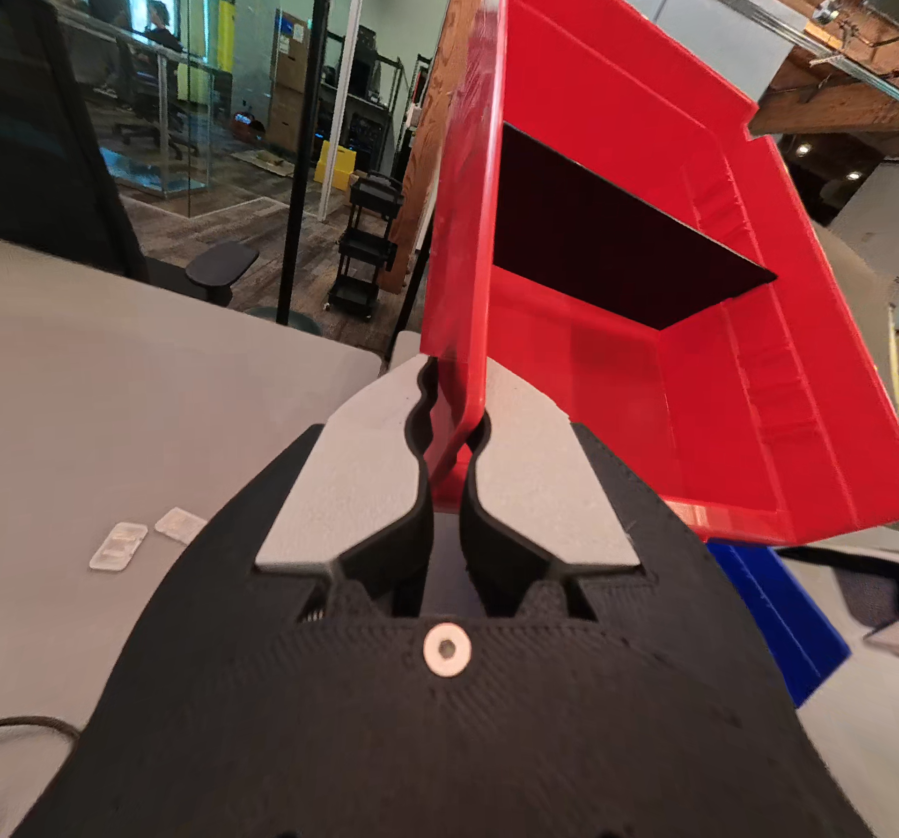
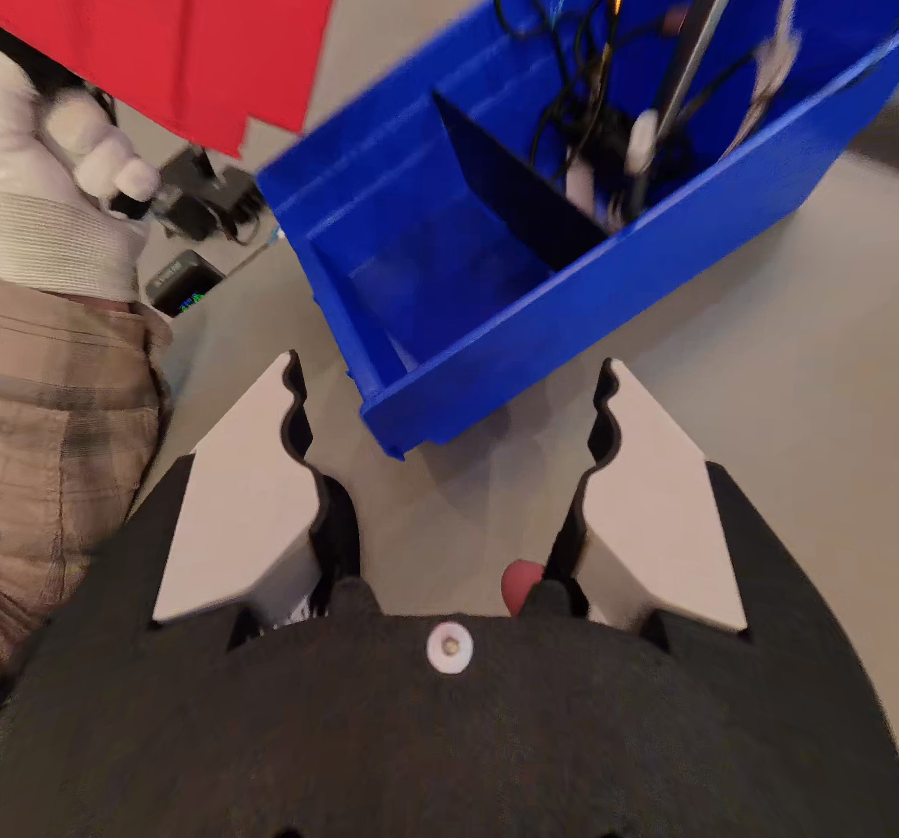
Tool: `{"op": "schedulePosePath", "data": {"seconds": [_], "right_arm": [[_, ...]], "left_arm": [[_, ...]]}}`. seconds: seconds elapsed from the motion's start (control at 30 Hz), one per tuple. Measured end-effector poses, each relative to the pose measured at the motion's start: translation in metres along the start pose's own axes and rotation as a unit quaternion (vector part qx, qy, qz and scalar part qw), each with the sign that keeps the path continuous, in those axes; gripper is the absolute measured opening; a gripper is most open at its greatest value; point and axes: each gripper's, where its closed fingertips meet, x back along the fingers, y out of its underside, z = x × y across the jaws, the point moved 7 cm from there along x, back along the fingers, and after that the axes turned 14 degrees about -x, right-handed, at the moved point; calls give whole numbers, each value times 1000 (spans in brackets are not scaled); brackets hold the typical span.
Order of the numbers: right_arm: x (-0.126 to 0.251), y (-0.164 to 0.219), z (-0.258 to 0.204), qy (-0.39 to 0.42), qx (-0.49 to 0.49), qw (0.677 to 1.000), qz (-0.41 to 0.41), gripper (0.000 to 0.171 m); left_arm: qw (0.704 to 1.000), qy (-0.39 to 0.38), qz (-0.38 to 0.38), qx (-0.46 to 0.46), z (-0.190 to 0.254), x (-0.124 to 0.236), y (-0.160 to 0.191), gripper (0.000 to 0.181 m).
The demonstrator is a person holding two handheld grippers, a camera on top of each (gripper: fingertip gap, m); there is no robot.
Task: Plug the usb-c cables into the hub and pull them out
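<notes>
My left gripper (image 1: 455, 406) is shut on the side wall of a red bin (image 1: 608, 376) and holds it tilted up off the table; the bin looks empty apart from a black divider (image 1: 608, 230). Its underside shows at the top left of the right wrist view (image 2: 170, 26). My right gripper (image 2: 450, 406) is open and empty, just in front of the near corner of a blue bin (image 2: 486, 328). The blue bin's far compartment holds tangled black cables (image 2: 584, 99) and blurred white and metal parts. No hub is clearly seen.
A gloved hand (image 2: 73, 148) holds the other gripper at left, above black devices (image 2: 194, 211) on the grey table (image 2: 681, 401). Two small clear plastic pieces (image 1: 146, 537) lie on the table. The blue bin (image 1: 778, 620) sits under the red one. An office chair (image 1: 73, 157) stands behind. There is about 35 cm between the tips of the two grippers.
</notes>
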Motion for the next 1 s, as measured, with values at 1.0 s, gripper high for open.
{"op": "schedulePosePath", "data": {"seconds": [1.0], "right_arm": [[350, 110, 103, 157, -99, 925, 330, 133]], "left_arm": [[880, 414, -183, -140, 513, -92, 62, 9]]}}
